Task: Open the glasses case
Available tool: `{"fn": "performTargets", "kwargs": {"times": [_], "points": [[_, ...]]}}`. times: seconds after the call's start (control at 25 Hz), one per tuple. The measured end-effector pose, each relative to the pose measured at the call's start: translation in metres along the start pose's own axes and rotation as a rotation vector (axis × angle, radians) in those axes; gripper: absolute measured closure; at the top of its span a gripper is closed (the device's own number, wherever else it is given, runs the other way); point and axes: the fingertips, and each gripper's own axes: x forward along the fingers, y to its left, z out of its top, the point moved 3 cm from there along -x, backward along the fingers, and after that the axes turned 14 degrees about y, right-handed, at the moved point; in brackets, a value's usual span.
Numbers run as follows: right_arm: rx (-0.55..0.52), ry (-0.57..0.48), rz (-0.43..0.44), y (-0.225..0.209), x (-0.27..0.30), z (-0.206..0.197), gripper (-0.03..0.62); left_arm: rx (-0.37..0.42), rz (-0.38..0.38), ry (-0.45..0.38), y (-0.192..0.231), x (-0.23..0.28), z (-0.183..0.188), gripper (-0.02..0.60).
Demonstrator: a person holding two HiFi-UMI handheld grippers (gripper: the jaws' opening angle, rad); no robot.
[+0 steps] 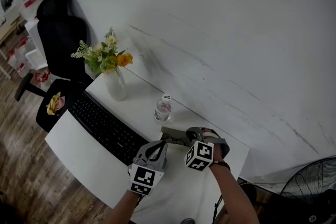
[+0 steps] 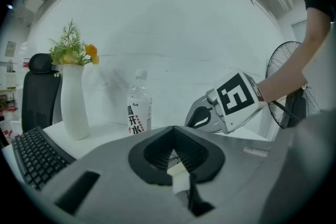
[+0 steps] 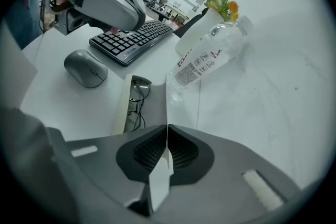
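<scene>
Grey right claw is pinched shut on the thin lid of the glasses case, open on the white table, lower middle; left claw is closed, empty

We see a black keyboard on a white table; behind it stand a white vase of green sprigs with orange and yellow flowers and a clear bottle with a white cap and a label printed in black and red. Beside the keyboard lie a grey mouse and a glasses case with a white lid and a cream edge. The left gripper and right gripper are grey with black ribbed pads, each bearing a white cube patterned with black squares. Beyond the keyboard's far end, a black chair stands on a brown wood-grain floor.
</scene>
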Motion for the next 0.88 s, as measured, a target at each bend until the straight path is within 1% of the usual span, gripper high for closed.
{"fn": "performTargets", "kwargs": {"times": [0.48,0.88], "points": [[0.037,0.012,-0.038,-0.018,0.018,0.0,0.56,-0.007,0.02,0.005,0.008,-0.008,-0.003,0.574],[0.05,-0.003,-0.032,-0.017,0.015,-0.001,0.551,0.002,0.014,0.008,0.006,-0.008,-0.003,0.574]]}}
